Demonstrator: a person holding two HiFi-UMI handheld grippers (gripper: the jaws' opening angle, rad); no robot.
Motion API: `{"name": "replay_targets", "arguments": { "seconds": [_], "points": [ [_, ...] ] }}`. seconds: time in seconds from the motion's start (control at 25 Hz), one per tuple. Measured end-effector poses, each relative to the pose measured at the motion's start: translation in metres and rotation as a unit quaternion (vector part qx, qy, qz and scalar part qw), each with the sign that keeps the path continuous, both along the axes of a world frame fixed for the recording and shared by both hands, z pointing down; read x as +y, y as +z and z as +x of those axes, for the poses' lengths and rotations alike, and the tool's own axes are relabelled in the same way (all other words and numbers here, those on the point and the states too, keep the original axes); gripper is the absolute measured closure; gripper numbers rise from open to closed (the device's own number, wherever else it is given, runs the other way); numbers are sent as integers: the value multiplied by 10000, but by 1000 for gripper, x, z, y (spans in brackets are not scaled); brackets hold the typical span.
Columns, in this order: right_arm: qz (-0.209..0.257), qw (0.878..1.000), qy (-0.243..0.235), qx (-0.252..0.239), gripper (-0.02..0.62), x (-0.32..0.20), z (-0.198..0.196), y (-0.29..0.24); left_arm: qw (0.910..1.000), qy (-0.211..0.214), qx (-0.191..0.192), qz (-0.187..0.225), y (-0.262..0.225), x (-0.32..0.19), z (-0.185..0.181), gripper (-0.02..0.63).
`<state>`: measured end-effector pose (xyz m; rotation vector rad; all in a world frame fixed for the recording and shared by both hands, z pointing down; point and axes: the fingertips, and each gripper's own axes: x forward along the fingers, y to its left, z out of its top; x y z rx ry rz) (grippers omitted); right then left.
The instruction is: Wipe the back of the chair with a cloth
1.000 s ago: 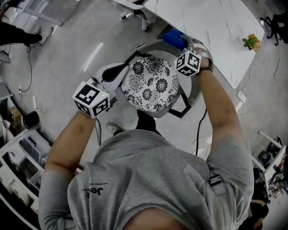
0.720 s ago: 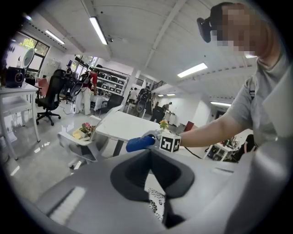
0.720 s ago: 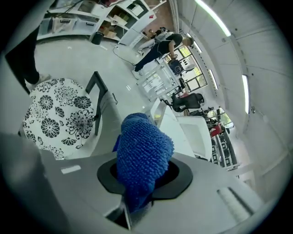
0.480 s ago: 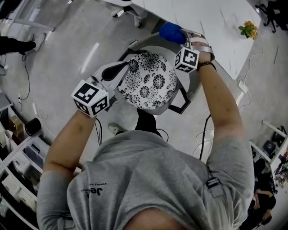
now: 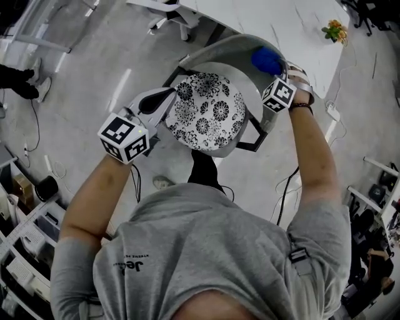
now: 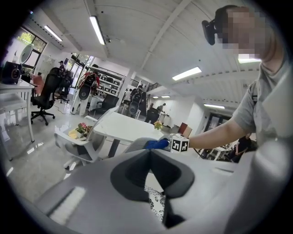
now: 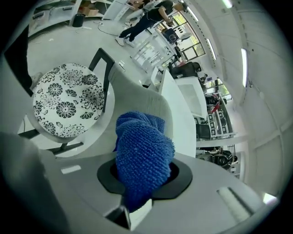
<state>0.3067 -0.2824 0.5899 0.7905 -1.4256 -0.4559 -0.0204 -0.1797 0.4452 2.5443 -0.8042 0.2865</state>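
Sweeping the blue cloth (image 5: 267, 59) from mid-rim to the right end of the chair back (image 5: 228, 50), my right gripper (image 5: 272, 70) pinches it firmly, so I judge this pass nearly done, while my left gripper (image 5: 165, 99) hangs closed and empty beside the floral seat (image 5: 206, 112)

A blue terry cloth (image 5: 267, 60), clamped in the right tool (image 5: 272, 74), lies against the right part of the grey curved-back chair (image 5: 228, 51). The left tool (image 5: 164, 99) sits at the left edge of the chair's seat. Behind the chair stands a white marble-topped bench (image 5: 281, 19), with a small potted plant (image 5: 333, 29) on it.
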Motion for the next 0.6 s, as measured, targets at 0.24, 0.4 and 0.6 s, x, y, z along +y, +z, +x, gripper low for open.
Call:
{"name": "replay_targets", "arguments": {
  "seconds": [0.24, 0.4, 0.6],
  "points": [
    [-7, 9980, 615, 107, 515, 34, 35, -7, 10000, 48, 2, 51, -6, 14, -17, 557],
    [-71, 9977, 673, 58, 515, 40, 28, -9, 9999, 56, 29, 86, -10, 21, -26, 557],
    [50, 9997, -82, -245, 515, 26, -44, -17, 10000, 47, 9, 71, -13, 23, -36, 557]
  ]
}}
